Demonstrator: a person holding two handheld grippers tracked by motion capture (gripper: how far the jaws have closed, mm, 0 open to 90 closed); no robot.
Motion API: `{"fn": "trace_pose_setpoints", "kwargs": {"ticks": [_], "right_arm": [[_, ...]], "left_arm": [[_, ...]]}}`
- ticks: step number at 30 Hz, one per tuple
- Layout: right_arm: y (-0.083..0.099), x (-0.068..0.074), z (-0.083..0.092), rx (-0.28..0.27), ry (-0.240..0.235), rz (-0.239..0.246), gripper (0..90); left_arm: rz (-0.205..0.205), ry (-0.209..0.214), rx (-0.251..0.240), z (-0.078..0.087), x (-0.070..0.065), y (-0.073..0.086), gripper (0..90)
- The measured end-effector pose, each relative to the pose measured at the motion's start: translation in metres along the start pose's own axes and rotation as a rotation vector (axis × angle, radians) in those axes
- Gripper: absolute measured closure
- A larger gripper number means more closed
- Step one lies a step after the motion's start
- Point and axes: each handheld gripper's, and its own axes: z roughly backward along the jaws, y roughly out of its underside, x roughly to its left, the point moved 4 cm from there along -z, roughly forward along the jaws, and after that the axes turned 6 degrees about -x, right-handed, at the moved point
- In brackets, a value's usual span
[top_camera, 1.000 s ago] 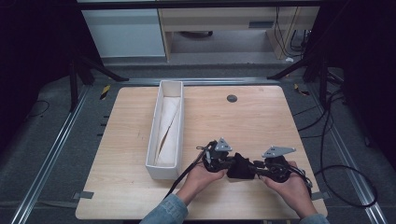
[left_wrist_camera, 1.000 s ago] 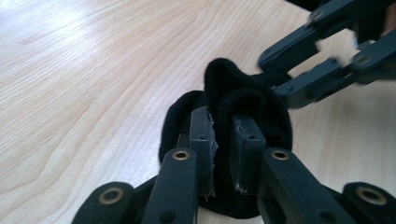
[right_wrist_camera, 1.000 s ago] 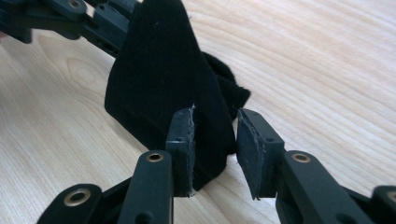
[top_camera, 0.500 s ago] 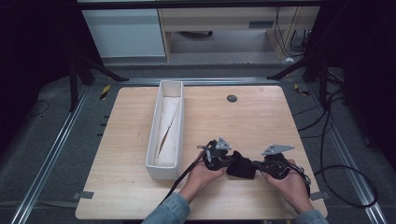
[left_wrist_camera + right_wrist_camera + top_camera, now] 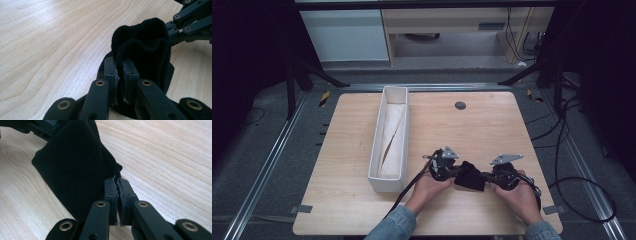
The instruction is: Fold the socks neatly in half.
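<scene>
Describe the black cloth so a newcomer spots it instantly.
On the wooden table, look right of the long white tray near the front edge. The black cloth hangs bunched between the left gripper and right gripper, both clamped on it; it is the table's one soft dark thing.

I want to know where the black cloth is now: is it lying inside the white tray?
No: the black cloth hangs over the bare table between the two grippers, right of the white tray.
</scene>
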Motion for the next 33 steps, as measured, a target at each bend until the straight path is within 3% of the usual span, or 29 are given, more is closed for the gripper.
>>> {"fn": "trace_pose_setpoints", "kwargs": {"ticks": [9, 16, 19, 20, 24, 33], "right_arm": [[-0.004, -0.003, -0.002, -0.005, 0.018, 0.002, 84.9], [-0.003, -0.004, 0.002, -0.023, 0.029, 0.014, 77.8], [-0.005, -0.005, 0.006, -0.042, 0.038, 0.022, 71.9], [-0.005, -0.005, 0.009, -0.055, 0.049, 0.021, 67.2], [-0.007, -0.004, 0.016, -0.083, 0.064, 0.033, 57.9], [-0.015, 0.000, 0.029, -0.124, 0.085, 0.055, 48.4]], "left_arm": [[-0.003, -0.010, -0.006, 0.000, 0.001, 0.000, 83.0], [-0.025, -0.026, -0.010, 0.001, -0.002, -0.001, 79.2], [-0.042, -0.048, -0.033, 0.003, -0.004, -0.003, 73.4], [-0.051, -0.064, -0.045, 0.006, -0.004, -0.004, 65.9], [-0.061, -0.073, -0.067, 0.013, -0.006, -0.006, 58.6], [-0.061, -0.089, -0.096, 0.031, -0.005, -0.009, 44.5]]}}
